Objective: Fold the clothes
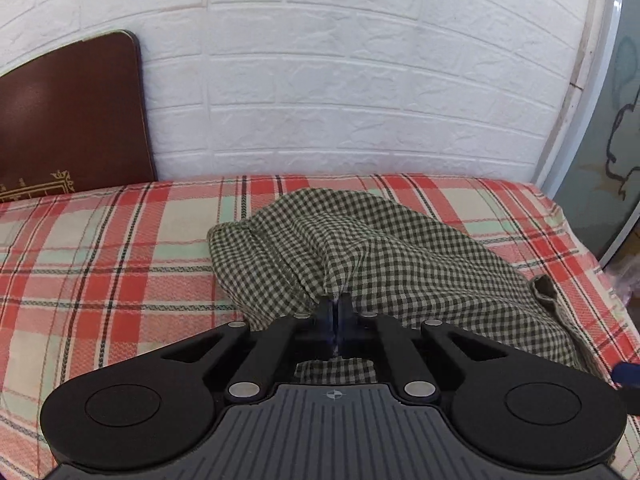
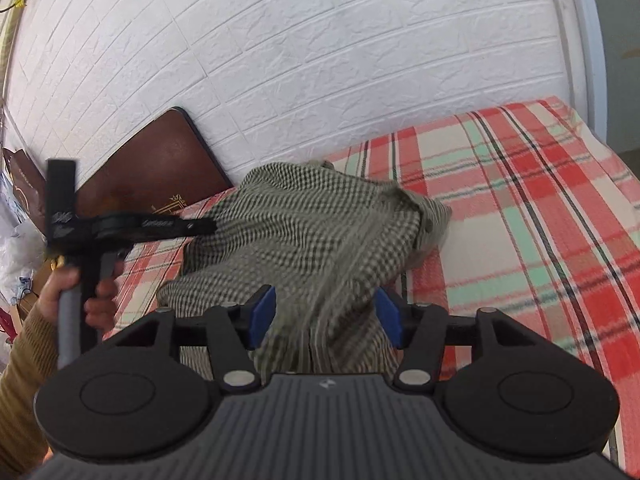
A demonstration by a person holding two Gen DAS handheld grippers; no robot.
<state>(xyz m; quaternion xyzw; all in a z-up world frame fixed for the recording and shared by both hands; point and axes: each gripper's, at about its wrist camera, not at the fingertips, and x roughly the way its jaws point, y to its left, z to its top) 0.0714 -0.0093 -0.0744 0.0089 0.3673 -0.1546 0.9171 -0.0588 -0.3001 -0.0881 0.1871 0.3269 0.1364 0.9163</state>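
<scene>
A white brick-patterned wall (image 1: 340, 80) backs a bed covered in a red, cream and mint plaid sheet (image 1: 100, 260). The left gripper (image 1: 338, 310) has its black fingers pinched together on a fold of the green-and-cream checked cotton garment (image 1: 380, 248), which lies crumpled on the sheet and rises in a ridge toward the pinch. From the right wrist view, the same gripper (image 2: 210, 224) reaches into the garment's left edge, its grey handle held in a person's hand (image 2: 80, 292) with a mustard ribbed sleeve (image 2: 24, 380) behind it. The right gripper (image 2: 325, 318) stands with its blue-padded fingers (image 2: 264, 312) spread apart; a blurred bunch of the checked cloth hangs between them without either pad pressing on it. A dark brown glossy board with gold trim (image 1: 68, 120) leans against the wall at the bed's far left.
</scene>
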